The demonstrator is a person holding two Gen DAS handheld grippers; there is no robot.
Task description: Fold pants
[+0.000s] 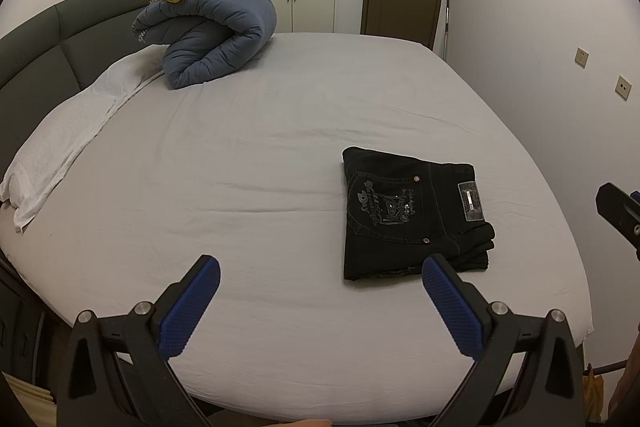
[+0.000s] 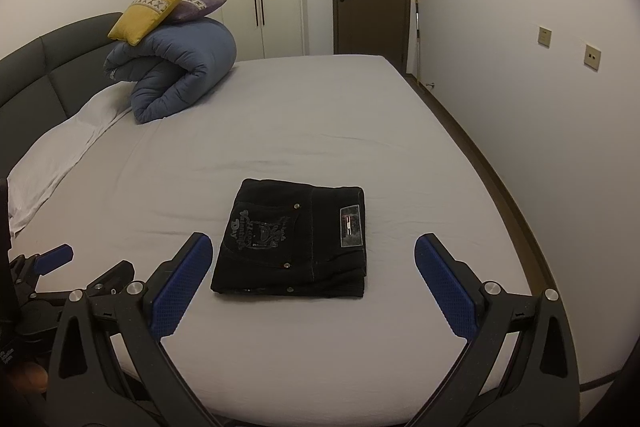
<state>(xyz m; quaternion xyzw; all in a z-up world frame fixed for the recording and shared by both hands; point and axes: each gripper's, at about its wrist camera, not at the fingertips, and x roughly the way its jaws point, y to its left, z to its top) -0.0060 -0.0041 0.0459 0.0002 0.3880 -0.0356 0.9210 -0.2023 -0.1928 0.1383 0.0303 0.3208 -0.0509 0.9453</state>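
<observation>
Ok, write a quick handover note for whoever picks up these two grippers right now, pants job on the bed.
Left gripper: open, empty, held above the bed sheet to the left of the pants.
Right gripper: open, empty, lined up on the pants, not touching them.
Black pants: folded into a compact rectangle, back pocket and waistband patch facing up, lying flat near the front of the bed.
Done: the folding looks complete.
Left: probably nothing; perhaps square the layered edges nearest the grippers.
The rolled blue duvet and cushions are far off by the headboard.
</observation>
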